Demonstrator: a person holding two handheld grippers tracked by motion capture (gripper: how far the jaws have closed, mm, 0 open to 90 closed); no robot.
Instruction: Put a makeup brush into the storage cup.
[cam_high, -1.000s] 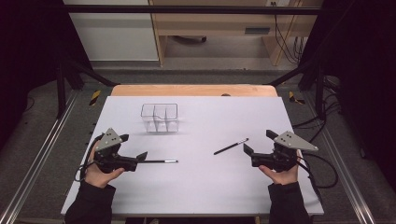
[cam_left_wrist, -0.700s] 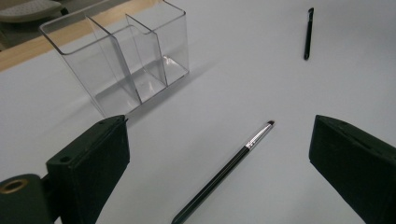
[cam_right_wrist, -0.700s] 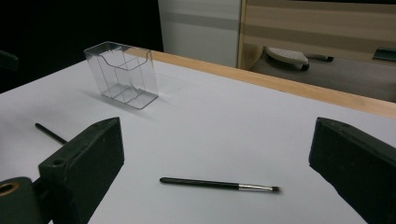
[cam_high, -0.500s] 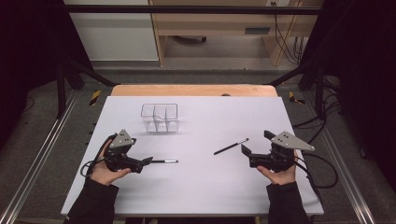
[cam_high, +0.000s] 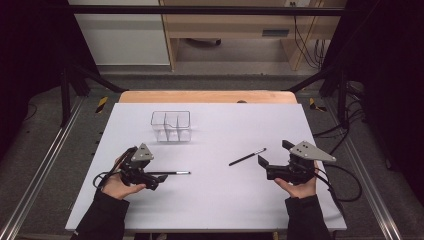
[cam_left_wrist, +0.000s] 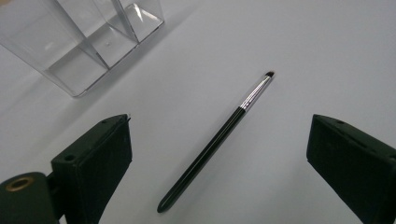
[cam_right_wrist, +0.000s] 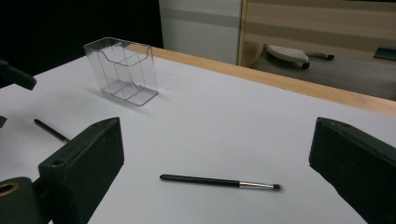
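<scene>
Both grippers wide over two brushes on the counter

The left gripper (cam_left_wrist: 219, 154) brackets the near brush (cam_left_wrist: 215, 142), untouched; the right gripper (cam_right_wrist: 217, 158) gapes toward the other brush (cam_right_wrist: 219, 181), the clear organizer (cam_high: 171, 125) beyond.

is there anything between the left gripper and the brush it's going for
Nothing visible. The left gripper is open, and the thin black brush lies flat on bare white table between its fingers. The clear organizer stands off to one side.
</scene>
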